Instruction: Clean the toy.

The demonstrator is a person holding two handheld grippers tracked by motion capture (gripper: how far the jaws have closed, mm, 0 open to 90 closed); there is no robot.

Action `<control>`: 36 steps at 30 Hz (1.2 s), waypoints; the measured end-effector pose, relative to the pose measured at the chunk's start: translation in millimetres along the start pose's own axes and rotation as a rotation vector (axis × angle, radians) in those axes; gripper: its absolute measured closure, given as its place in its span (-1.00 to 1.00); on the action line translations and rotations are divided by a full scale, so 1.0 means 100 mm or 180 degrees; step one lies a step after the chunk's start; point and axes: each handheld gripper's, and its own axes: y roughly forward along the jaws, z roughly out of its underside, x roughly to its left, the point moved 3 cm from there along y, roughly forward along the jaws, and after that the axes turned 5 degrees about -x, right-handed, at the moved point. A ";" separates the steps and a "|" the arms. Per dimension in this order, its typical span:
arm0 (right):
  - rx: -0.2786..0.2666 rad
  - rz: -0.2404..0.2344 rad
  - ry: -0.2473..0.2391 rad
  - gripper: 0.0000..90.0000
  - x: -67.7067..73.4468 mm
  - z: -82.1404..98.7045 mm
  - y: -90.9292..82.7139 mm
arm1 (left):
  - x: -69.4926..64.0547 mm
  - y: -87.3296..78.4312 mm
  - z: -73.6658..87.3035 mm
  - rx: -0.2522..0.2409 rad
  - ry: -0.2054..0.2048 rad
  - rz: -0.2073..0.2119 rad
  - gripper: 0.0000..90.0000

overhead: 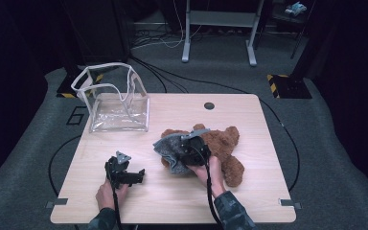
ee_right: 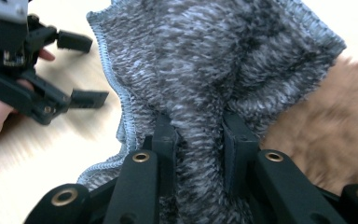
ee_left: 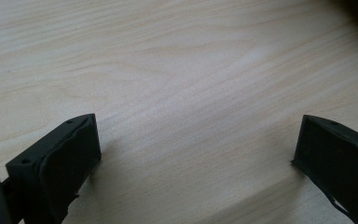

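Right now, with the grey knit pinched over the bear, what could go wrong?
1. The right tongs hold only a bunched fold of the grey knit cloth; a pull may slip it free.
2. The cloth drapes against the brown teddy bear, so dragging it might snag the fur and shift the bear.
3. The left tongs rest open on the table, so nothing steadies the bear.

A light wooden bench (overhead: 172, 191) carries a brown teddy bear (overhead: 225, 148) lying right of centre. A clear bag (overhead: 117, 103) stands well left of the bear, at the far corner.
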 end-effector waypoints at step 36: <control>-0.0218 0.0187 0.0056 0.58 -0.26 -0.18 -0.41 | -0.01 0.01 0.00 -0.0012 -0.0019 0.0005 -1.00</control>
